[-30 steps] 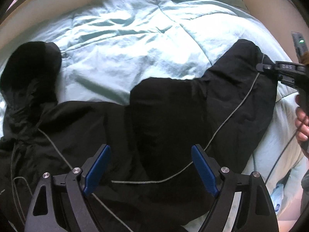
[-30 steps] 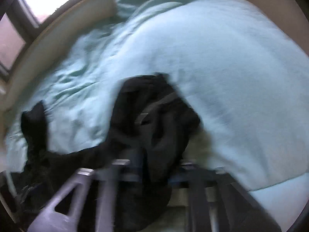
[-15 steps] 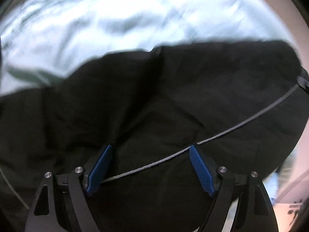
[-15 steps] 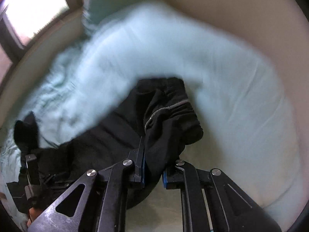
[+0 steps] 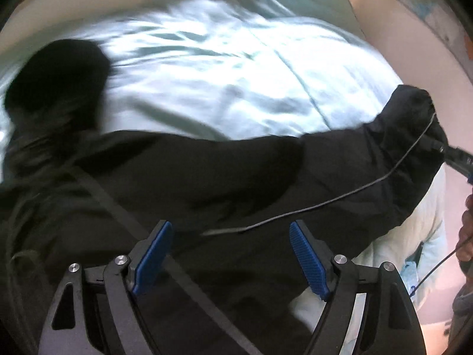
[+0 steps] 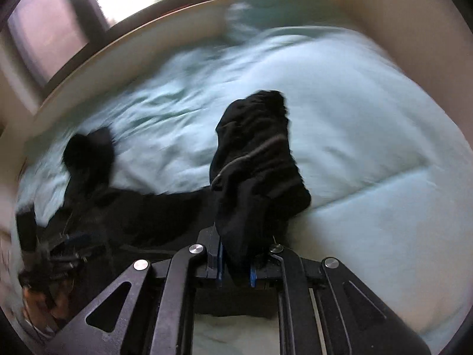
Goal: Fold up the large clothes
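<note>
The black garment (image 5: 207, 177) lies spread on the pale blue duvet (image 5: 224, 88), its sleeve end pinched between the right gripper's (image 6: 235, 269) nearly closed fingers, while the left gripper (image 5: 230, 254) hangs above it, fingers wide and empty.

Daylight comes in through a window (image 6: 97, 9) at the upper left of the right wrist view, and its panes are blown out to white. The pale blue duvet (image 5: 236, 74) glares brightly in both views, while the black garment (image 5: 207, 177) reads as a near-featureless dark mass with little fold detail. Motion blur smears the bedding and the far edges. Fisheye distortion bends the bed's rim into a curve, and dark vignetting fills the corners.
</note>
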`<state>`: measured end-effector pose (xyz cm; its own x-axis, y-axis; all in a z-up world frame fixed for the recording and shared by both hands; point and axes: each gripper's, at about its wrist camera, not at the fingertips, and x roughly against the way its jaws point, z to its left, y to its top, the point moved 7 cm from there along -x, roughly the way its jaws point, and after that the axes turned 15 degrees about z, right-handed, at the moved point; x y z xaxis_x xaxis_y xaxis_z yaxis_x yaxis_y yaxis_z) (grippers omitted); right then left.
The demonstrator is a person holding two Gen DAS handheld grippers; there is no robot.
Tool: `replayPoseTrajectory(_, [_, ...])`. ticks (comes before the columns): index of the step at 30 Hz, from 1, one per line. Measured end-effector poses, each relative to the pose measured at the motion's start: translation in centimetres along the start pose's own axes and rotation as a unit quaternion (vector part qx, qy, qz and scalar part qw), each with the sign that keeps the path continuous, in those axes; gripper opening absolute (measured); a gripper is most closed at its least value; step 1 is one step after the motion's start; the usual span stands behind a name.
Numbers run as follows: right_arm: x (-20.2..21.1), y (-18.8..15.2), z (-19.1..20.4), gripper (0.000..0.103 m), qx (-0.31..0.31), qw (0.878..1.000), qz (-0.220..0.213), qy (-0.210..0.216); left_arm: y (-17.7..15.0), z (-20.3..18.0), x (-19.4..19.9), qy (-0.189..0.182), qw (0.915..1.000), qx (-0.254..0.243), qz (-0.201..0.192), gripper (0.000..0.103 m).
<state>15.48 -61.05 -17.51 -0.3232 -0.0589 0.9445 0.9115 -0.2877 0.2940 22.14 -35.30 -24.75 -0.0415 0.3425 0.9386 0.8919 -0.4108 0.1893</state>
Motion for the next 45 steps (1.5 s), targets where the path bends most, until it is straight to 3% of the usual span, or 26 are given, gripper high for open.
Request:
replayPoseTrajectory(4, [-2.8, -1.1, 9.5, 0.014, 0.102, 0.994, 0.023, -0.01, -3.2, 5.7, 3.5, 0.03, 0.9985, 0.042, -0.019, 0.082])
replayPoseTrajectory(12, [-9.1, -3.5, 26.4, 0.014, 0.218, 0.974, 0.065, 0.013, -8.9, 16.1, 6.6, 0.054, 0.9904, 0.122, -0.037, 0.082])
replayPoseTrajectory(18, [-15.3, -6.6, 36.0, 0.014, 0.298, 0.949, 0.105, -0.004, -12.3, 21.9, 8.8, 0.06, 0.9806, 0.179, -0.053, 0.082])
replayPoseTrajectory(23, [-21.5, -9.2, 40.8, 0.019, 0.333, 0.93, 0.153, -0.021, -14.6, 25.2, 8.9, 0.063, 0.9757, 0.203, -0.051, 0.082])
replayPoseTrajectory(27, [-26.0, -10.4, 41.7, 0.035, 0.329, 0.925, 0.185, -0.039, -16.1, 27.1, 8.6, 0.062, 0.9711, 0.226, -0.044, 0.082])
replayPoseTrajectory(29, [-26.3, -10.3, 41.7, 0.041, 0.324, 0.926, 0.192, -0.024, -16.5, 27.6, 8.2, 0.055, 0.9707, 0.23, -0.043, 0.082])
replayPoseTrajectory(32, [-24.1, -9.6, 41.2, 0.043, 0.309, 0.929, 0.201, 0.033, -16.0, 27.3, 7.9, 0.033, 0.9738, 0.221, -0.043, 0.082])
replayPoseTrajectory(36, [-18.6, -8.6, 38.8, 0.054, 0.292, 0.937, 0.168, 0.088, -14.2, 25.6, 7.2, -0.022, 0.9801, 0.192, -0.046, 0.082])
replayPoseTrajectory(40, [-15.9, -8.2, 33.8, 0.055, 0.264, 0.949, 0.158, 0.066, -11.0, 23.6, 5.0, -0.057, 0.9842, 0.164, -0.033, 0.082])
replayPoseTrajectory(45, [-14.0, -9.6, 29.4, 0.055, 0.221, 0.962, 0.156, 0.046, -7.7, 22.4, 1.5, -0.095, 0.9825, 0.16, -0.012, 0.082])
